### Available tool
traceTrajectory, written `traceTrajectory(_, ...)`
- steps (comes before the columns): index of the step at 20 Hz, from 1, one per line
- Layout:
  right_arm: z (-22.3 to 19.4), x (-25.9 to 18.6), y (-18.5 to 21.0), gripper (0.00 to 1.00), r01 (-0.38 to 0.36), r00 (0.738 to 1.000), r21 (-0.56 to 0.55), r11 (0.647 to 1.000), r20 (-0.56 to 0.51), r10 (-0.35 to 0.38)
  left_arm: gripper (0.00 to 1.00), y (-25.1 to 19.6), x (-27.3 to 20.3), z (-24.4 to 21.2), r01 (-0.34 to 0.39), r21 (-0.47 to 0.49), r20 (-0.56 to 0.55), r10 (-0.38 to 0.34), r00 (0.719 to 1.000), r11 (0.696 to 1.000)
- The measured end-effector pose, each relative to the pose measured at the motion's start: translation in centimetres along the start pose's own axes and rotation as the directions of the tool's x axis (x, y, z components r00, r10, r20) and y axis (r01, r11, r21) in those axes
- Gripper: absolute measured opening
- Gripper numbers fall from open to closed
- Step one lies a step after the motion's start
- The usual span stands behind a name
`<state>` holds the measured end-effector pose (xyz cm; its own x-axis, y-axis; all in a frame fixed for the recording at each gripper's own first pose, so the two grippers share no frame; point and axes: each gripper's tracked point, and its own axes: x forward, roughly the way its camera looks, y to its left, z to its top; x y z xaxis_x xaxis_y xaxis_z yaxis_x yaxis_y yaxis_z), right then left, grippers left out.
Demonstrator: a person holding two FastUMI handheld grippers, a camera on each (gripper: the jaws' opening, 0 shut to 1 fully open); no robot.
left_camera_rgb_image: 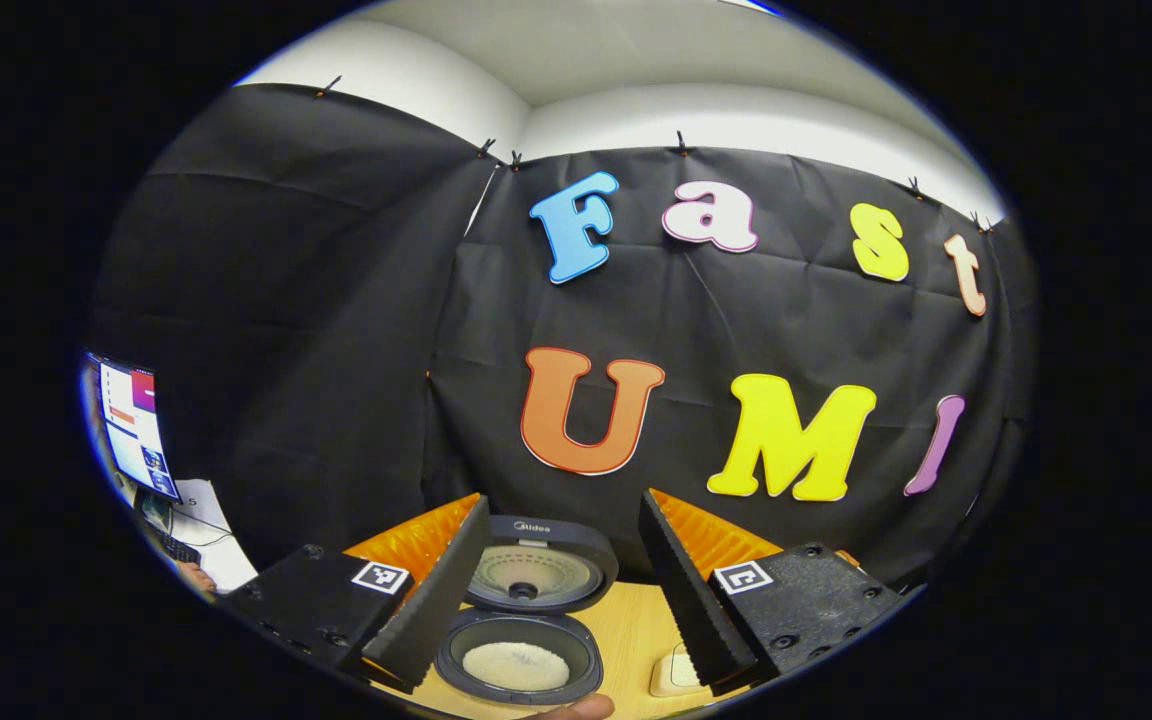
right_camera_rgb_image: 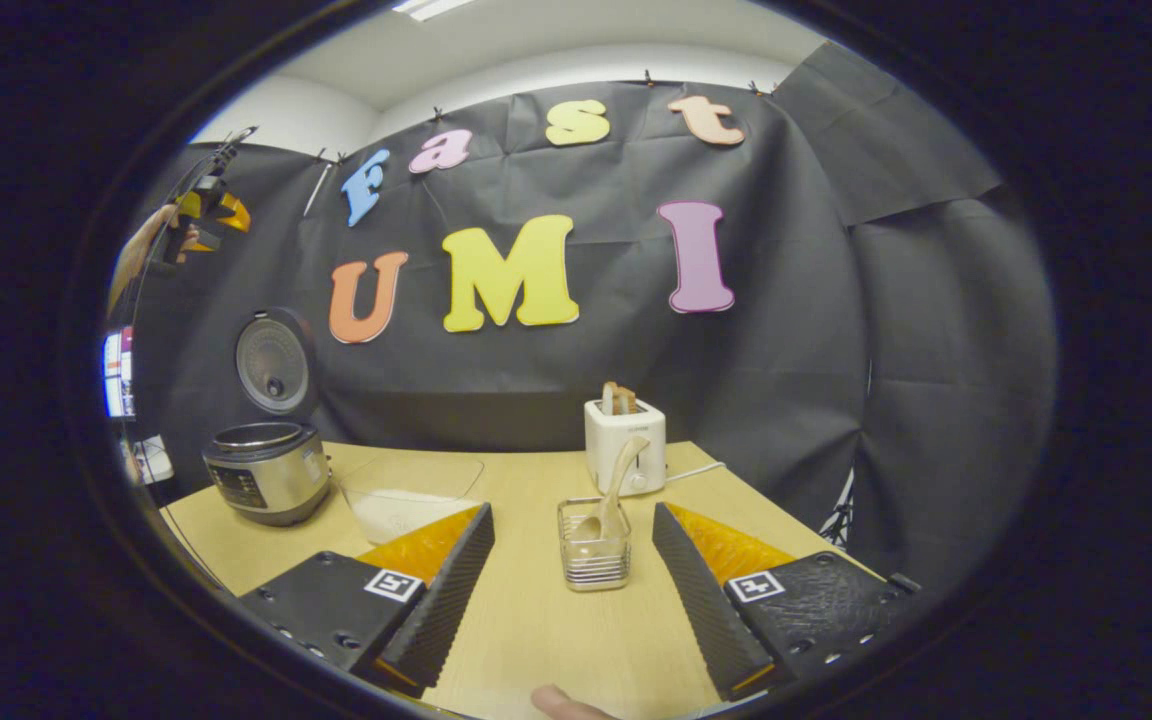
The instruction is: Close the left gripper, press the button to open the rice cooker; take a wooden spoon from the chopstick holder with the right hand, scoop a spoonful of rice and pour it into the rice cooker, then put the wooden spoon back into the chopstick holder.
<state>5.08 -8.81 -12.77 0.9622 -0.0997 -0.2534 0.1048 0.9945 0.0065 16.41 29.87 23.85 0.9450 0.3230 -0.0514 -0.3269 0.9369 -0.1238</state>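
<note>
The left gripper [left_camera_rgb_image: 564, 590] hangs above the rice cooker [left_camera_rgb_image: 521, 640], fingers spread wide with nothing between them; the lid stands up and rice lies in the pot. In the right gripper view the rice cooker [right_camera_rgb_image: 268, 470] sits at the table's [right_camera_rgb_image: 556, 630] left, then a clear rice container [right_camera_rgb_image: 414, 497], then the chopstick holder [right_camera_rgb_image: 594, 545], with a white toaster [right_camera_rgb_image: 625, 445] behind it. The right gripper [right_camera_rgb_image: 569, 590] is also open and empty, low over the table. The wooden spoon [right_camera_rgb_image: 614, 490] stands in the holder dead ahead, just right of centre, bowl down, handle leaning up and right. The right gripper is clearly nearer; judging by this, the spoon is back or not yet taken.
</note>
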Motion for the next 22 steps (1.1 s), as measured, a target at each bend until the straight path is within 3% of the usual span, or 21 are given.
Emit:
traceTrajectory(14,-2.5,2.4,0.8,0.95,-0.021,1.0,-0.012,1.0,0.003,0.021,0.96,1.4,18.1,1.1,-0.059,-0.001,0.075,0.059,0.995,0.998)
traceTrajectory(18,-4.2,3.8,1.7,0.93,-0.049,0.999,0.0,0.999,-0.024,0.049,0.96,3.3,21.6,-0.4,-0.131,0.048,0.046,0.129,0.991,0.99)
traceTrajectory(22,-6.5,5.1,2.6,0.95,-0.07,0.995,-0.006,0.998,-0.078,0.07,0.96,3.4,23.3,-3.4,-0.116,0.033,-0.05,0.118,0.992,0.993)
